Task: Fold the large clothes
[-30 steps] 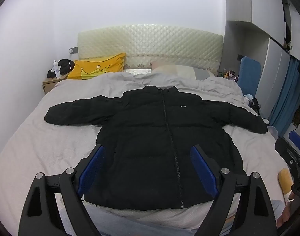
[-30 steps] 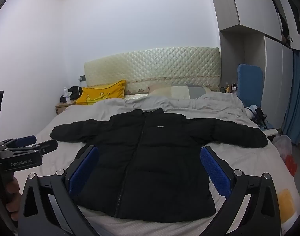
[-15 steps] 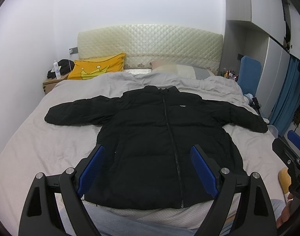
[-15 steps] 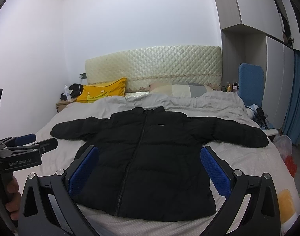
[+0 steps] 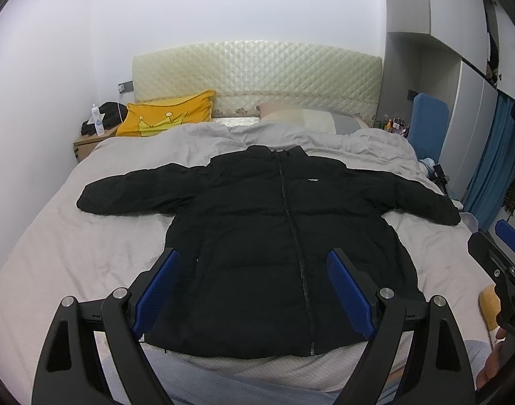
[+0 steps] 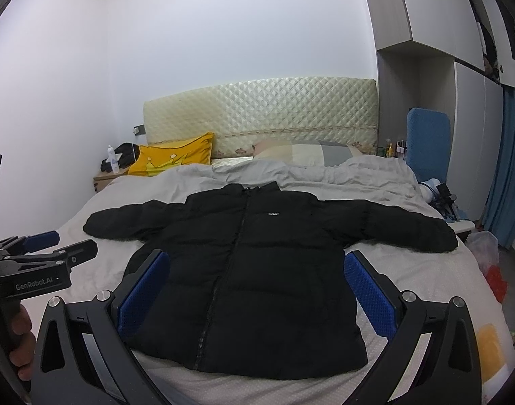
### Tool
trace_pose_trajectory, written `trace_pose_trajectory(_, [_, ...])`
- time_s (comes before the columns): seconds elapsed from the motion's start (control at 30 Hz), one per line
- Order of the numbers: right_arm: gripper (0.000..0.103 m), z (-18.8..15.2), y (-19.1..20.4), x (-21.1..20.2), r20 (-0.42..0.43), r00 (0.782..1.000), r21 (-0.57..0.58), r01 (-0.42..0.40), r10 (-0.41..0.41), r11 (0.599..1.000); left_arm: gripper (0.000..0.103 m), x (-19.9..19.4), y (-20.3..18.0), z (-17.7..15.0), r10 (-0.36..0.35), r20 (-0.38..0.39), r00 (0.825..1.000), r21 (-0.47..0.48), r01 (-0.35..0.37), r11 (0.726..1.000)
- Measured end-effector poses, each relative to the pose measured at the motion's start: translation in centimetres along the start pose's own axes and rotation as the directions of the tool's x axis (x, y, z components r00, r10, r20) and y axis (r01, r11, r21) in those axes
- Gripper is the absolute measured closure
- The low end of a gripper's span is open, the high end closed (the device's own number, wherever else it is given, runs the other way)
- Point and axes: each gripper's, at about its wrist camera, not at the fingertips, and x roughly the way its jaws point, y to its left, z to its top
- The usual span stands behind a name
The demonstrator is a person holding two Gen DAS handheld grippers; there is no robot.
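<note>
A large black puffer jacket (image 5: 274, 243) lies flat on the bed, front up and zipped, with both sleeves spread out sideways; it also shows in the right wrist view (image 6: 243, 270). My left gripper (image 5: 254, 263) is open and empty, held above the jacket's hem. My right gripper (image 6: 257, 263) is open and empty, also held back over the hem at the foot of the bed. Neither touches the jacket. The left gripper shows at the left edge of the right wrist view (image 6: 48, 246).
The bed (image 5: 71, 246) has a light grey cover and a quilted cream headboard (image 5: 257, 81). A yellow pillow (image 5: 166, 118) and a pale pillow (image 5: 301, 118) lie at the head. A nightstand (image 5: 88, 141) stands at the left, a blue chair (image 5: 429, 125) and wardrobes at the right.
Both grippers have stayed open and almost still. The views have shifted only slightly; the jacket has not moved.
</note>
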Motion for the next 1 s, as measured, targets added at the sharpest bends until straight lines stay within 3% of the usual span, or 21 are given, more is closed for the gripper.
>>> trace_pose_trajectory(1.0, [0.0,0.49,0.28,-0.21,-0.008,1.0,-0.003,-0.001,0.001,1.0,0.014,-0.61,-0.23,0.05,-0.002,0.005,1.0,0.002,0.002,1.0])
